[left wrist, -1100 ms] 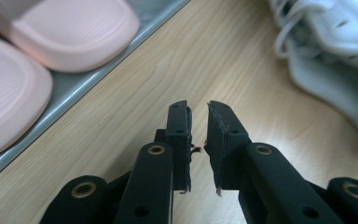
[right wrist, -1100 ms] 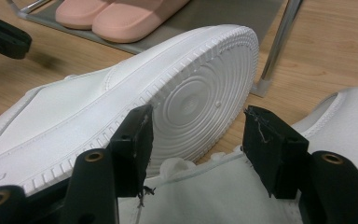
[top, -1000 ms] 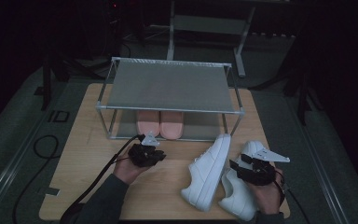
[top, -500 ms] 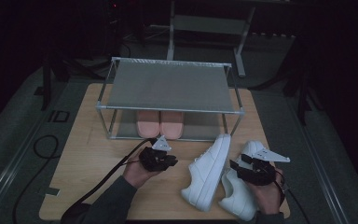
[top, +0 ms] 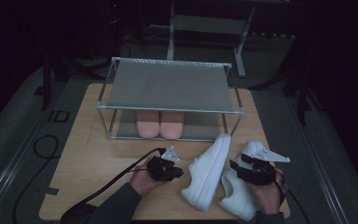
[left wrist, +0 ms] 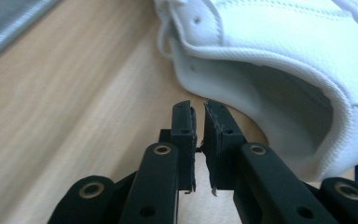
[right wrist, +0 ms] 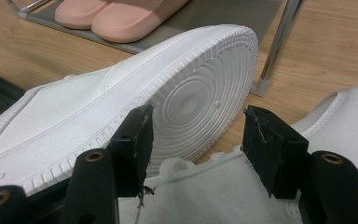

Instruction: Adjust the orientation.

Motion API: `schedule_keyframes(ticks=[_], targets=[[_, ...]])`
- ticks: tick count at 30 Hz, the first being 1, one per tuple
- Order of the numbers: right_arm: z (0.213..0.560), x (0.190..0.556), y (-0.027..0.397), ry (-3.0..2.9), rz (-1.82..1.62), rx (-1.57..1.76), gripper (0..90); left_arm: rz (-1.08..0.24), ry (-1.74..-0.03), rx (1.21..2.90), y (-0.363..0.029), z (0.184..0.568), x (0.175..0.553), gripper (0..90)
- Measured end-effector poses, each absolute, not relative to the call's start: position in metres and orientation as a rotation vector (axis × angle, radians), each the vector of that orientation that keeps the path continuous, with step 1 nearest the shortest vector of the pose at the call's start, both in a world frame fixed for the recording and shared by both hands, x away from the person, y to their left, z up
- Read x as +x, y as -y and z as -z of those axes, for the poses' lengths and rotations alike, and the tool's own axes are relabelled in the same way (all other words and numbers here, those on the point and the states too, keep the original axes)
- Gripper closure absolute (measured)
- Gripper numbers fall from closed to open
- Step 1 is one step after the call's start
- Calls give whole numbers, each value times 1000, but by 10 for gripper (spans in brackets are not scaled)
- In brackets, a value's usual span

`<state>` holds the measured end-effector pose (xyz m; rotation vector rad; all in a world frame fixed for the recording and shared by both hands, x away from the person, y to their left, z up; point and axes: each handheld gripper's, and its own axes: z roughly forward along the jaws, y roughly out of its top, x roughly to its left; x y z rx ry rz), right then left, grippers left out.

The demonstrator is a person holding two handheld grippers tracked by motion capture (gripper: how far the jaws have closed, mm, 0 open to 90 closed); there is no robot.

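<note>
A white sneaker (top: 209,172) lies on its side on the wooden table (top: 93,158), with its ribbed sole (right wrist: 191,102) facing my right gripper. A second white sneaker (top: 237,198) lies under my right gripper (top: 242,169). That gripper (right wrist: 196,116) stands open and wide over the second sneaker's tongue (right wrist: 205,196), with the pads pressing on nothing. My left gripper (top: 173,169) sits just left of the side-lying sneaker, facing its heel opening (left wrist: 279,98). Its jaws (left wrist: 199,105) have just been closing to a thin gap with nothing between them.
A metal shoe rack (top: 168,86) with a grey shelf stands at the back of the table. A pair of pink slippers (top: 161,123) sits on its lower level. A black cable (top: 116,179) trails from the left gripper toward the front left.
My left gripper has moved right and a little nearer, up to the side-lying sneaker. The right gripper and both sneakers have stayed put.
</note>
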<state>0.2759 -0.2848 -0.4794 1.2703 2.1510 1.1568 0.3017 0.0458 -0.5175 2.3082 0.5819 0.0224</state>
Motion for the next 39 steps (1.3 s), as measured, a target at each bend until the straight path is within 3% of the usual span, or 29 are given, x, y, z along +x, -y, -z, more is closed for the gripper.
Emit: schedule_keyframes(ticks=[6, 27, 39], targets=[[479, 276, 284, -2152, -1155, 1265, 423, 7, -555, 2303, -36, 519, 298, 885], [479, 275, 282, -2143, -1167, 1254, 422, 24, -548, 2250, -27, 506, 308, 892], [478, 275, 284, -2090, -1188, 1288, 350, 4, -540, 2242, -21, 495, 308, 893]])
